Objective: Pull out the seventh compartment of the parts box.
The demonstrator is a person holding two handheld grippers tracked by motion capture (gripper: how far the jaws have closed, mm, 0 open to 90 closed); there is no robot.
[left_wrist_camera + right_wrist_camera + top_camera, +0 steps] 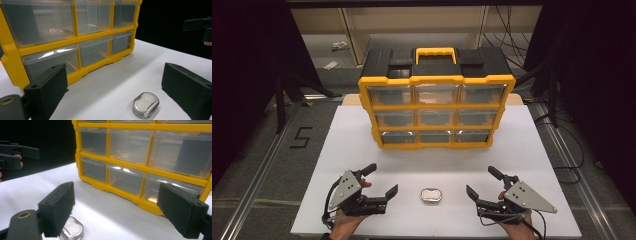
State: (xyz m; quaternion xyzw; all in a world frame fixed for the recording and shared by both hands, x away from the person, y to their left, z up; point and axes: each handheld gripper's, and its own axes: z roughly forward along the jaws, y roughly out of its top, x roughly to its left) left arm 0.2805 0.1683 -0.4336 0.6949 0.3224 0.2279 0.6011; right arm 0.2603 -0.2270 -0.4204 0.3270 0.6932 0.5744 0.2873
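High view: white desk (362,130) carrying a yellow-and-black drawer cabinet (437,97) at the far middle, nine clear drawers in three rows, all pushed in, black top with yellow carry handle. Small silvery oval case (431,195) lying flat near the front edge, about midway between the two tools and touching neither. Left hand-held gripper (381,179) at front left, jaws spread wide, nothing between them, pointing inward toward the case. Right hand-held gripper (482,181) at front right, jaws likewise apart and empty, mirrored toward the case. A hand under each tool.

Left gripper view: own two black jaws well apart at the lower corners. Silvery case (145,105) on the desk between them, nearer the right-side jaw, clear of both. Cabinet (75,40) fills the upper left; the other tool's jaws show at the upper right edge.

Right gripper view: own jaws apart. Case (72,230) partly hidden behind the left-side jaw. Cabinet (140,165) behind; the other tool at the left edge.
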